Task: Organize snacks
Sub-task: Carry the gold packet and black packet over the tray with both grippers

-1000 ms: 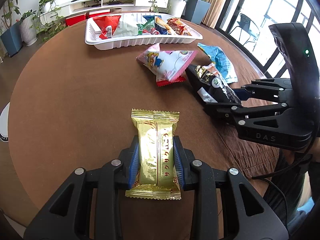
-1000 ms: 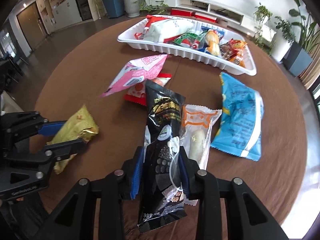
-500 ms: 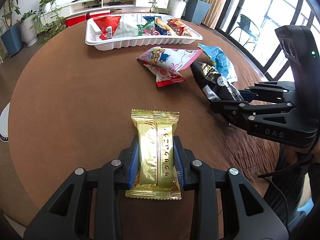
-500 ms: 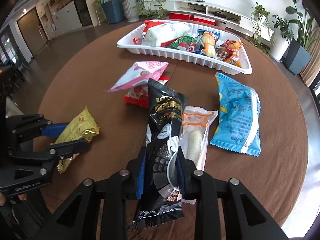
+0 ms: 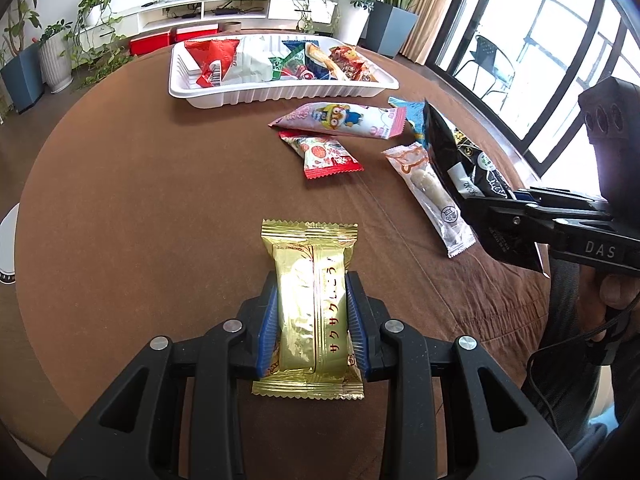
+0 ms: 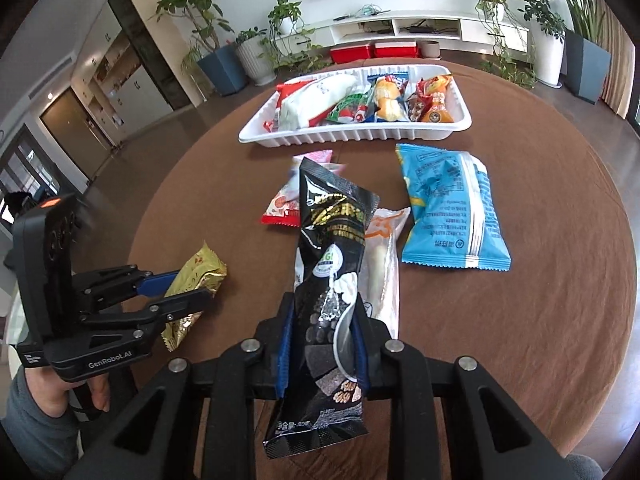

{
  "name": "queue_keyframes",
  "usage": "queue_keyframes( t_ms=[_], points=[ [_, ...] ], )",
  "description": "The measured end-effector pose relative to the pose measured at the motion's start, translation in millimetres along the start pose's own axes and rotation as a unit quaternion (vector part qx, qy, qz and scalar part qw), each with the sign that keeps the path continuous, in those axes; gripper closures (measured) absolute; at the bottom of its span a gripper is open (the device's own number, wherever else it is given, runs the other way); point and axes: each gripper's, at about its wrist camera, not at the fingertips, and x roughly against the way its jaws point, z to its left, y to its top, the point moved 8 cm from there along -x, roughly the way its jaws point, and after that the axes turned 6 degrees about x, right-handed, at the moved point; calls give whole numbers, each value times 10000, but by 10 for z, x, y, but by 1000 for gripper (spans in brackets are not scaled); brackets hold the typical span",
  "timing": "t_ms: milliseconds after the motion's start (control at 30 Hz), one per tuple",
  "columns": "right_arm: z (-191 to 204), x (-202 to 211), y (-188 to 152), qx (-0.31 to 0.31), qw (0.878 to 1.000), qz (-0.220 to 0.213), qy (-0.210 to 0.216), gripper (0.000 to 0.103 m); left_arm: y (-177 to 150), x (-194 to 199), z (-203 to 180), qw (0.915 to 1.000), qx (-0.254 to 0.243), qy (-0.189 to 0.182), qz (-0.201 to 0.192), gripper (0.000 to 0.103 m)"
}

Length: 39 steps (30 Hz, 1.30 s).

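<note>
A gold foil snack packet (image 5: 310,280) lies flat on the brown round table, and my left gripper (image 5: 312,300) is shut on its sides. My right gripper (image 6: 322,320) is shut on a long black snack packet (image 6: 332,248), which hangs tilted just above the table. In the left wrist view, the right gripper (image 5: 516,208) and the black packet (image 5: 452,152) are at the right. At the far side stands a white tray (image 6: 352,134) with several snack packets inside.
Loose on the table between me and the tray lie a pink cartoon packet (image 5: 340,120), a red packet (image 5: 324,154), a clear sausage packet (image 5: 428,188) and a blue bag (image 6: 448,208). A person's hand (image 6: 48,392) holds the left gripper. Plants and a white shelf stand beyond.
My right gripper has raised and rolled the black packet off the table. The pink packet that leaned on it has dropped flat, and the sausage packet now shows. The left gripper kept still.
</note>
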Motion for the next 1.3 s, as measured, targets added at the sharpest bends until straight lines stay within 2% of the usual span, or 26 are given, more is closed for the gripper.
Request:
queue_keyframes(
  t_ms=[367,500,700,833,1067,1300],
  points=[
    [-160,253,-30,-461,9982,-309,232,76,132,235,-47,9989,215,-351,-237,74],
    [-359,377,35,-636,9967,-494,118,76,277,360,4,9976,351,-477,-370,74],
    [-781,606,228,-934,9925,-778,-126,76,655,529,180,9957,495,-457,-642,74],
    [-1004,738,468,-968,9899,-983,-326,76,978,599,327,9946,537,-408,-786,74],
    [-1085,772,1031,-725,9888,-1208,-490,76,1594,640,399,9924,533,-371,-1046,74],
    [-977,409,1715,-338,9930,-1061,-393,76,2264,355,179,9920,398,-289,-1161,74]
  ],
)
